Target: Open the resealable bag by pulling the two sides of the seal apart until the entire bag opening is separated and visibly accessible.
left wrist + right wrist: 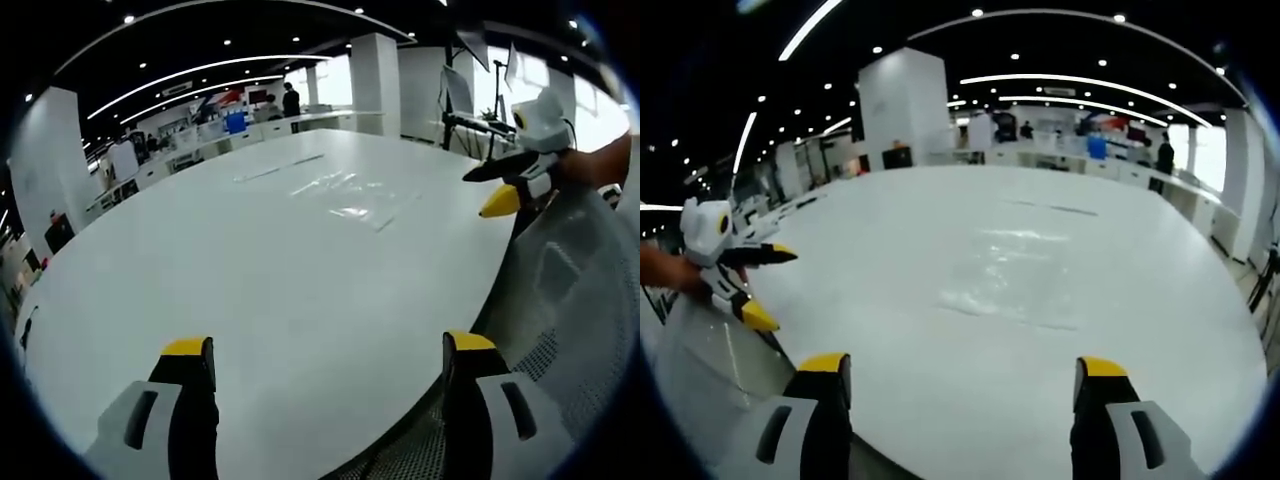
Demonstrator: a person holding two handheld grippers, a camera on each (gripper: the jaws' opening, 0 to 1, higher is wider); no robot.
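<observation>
A clear resealable bag (pixel 352 196) lies flat on the white table (pixel 250 290), well ahead of both grippers and hard to make out against the tabletop. In the left gripper view my left gripper (pixel 328 345) stands open above the near table edge with nothing between its jaws. My right gripper (pixel 488 188) comes in from the right, open and apart from the bag. In the right gripper view the bag (pixel 1012 272) lies at mid-table, my right gripper (pixel 962 365) is open and empty, and the left gripper (pixel 776 288) shows at the left, held by a hand.
A grey mesh chair back (pixel 570 290) stands at the table's edge below the grippers, also seen as the chair (pixel 700 370). Two thin clear strips (pixel 265 173) lie farther back on the table. Desks, pillars and a standing person (pixel 290 100) fill the background.
</observation>
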